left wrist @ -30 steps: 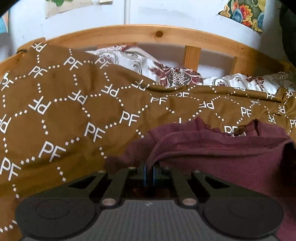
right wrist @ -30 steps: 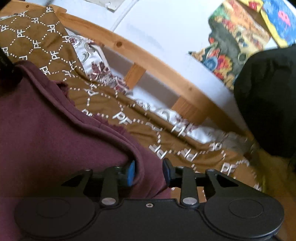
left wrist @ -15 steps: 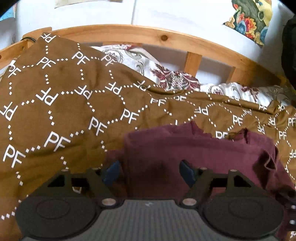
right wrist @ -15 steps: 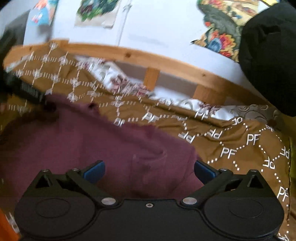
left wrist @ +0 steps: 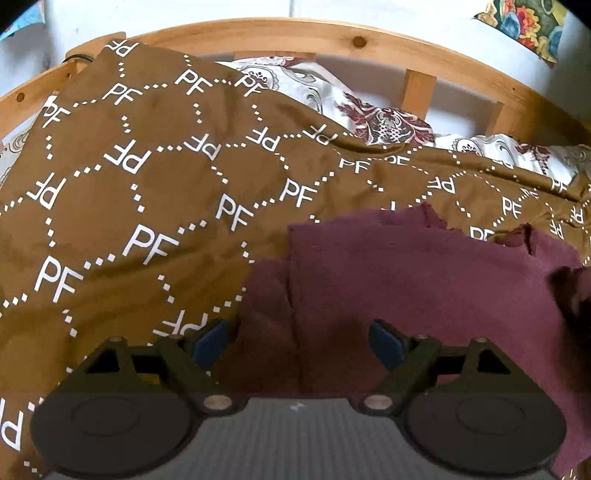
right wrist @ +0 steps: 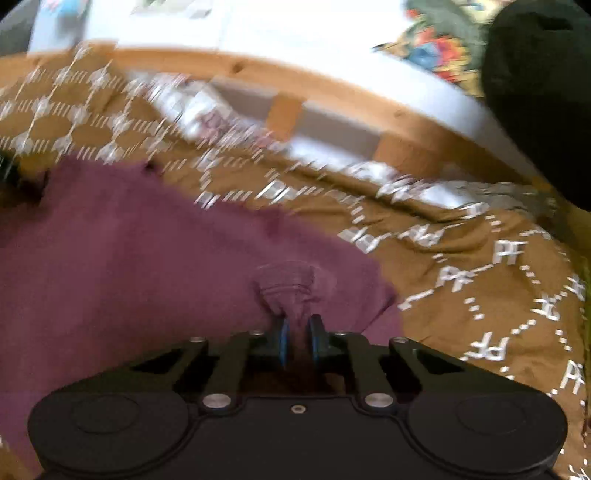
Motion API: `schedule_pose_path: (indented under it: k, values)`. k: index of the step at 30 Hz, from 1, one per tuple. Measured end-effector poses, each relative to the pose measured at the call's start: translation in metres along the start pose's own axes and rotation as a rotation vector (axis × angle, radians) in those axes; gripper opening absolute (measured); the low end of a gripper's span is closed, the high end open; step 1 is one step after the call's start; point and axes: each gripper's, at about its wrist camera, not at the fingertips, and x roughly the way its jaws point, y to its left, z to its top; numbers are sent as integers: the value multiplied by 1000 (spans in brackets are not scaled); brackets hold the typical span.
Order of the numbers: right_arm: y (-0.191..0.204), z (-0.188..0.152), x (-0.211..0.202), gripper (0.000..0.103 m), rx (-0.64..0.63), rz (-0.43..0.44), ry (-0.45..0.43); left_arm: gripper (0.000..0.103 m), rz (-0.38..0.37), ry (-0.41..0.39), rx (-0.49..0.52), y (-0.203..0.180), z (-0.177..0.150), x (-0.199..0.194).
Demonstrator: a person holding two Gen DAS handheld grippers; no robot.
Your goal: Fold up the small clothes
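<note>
A maroon garment (left wrist: pixel 406 280) lies flat on a brown bedspread (left wrist: pixel 147 192) printed with white PF letters. My left gripper (left wrist: pixel 297 341) is open, its blue-padded fingers spread over the garment's near left edge, holding nothing. In the right wrist view, which is motion-blurred, my right gripper (right wrist: pixel 298 338) is shut on a bunched fold of the maroon garment (right wrist: pixel 129 251) near its right edge.
A curved wooden bed rail (left wrist: pixel 332 33) runs along the far side, with a floral sheet (left wrist: pixel 384 122) under it and a white wall behind. A black object (right wrist: pixel 543 92) stands at the upper right. Colourful fabric (left wrist: pixel 524 22) hangs on the wall.
My left gripper let go of the garment, opened and stays open. My right gripper opened wide, then shut on a fold of the garment. The garment now lies flatter.
</note>
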Motion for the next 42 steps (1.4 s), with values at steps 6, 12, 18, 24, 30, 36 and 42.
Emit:
schedule_pose_path:
  k: [6, 12, 18, 24, 30, 36, 42]
  values:
    - [-38, 1, -1, 8, 117, -93, -39, 87, 70, -80, 30, 12, 12, -12]
    - [-45, -7, 11, 0, 101, -150, -26, 92, 63, -128, -112, 51, 21, -28]
    - [-54, -10, 15, 1, 145, -113, -7, 92, -25, -45, -239, 69, 20, -18]
    - [-72, -14, 10, 35, 256, -160, 6, 94, -20, -50, -147, 49, 13, -16]
    - [-107, -28, -11, 70, 421, -189, -29, 97, -79, -47, -137, 41, 4, -21]
    - [-114, -32, -39, 92, 470, -205, -64, 92, -152, -83, -99, 37, -7, -39]
    - [-88, -30, -63, 102, 497, -104, -12, 73, -244, -47, -25, 23, -10, -39]
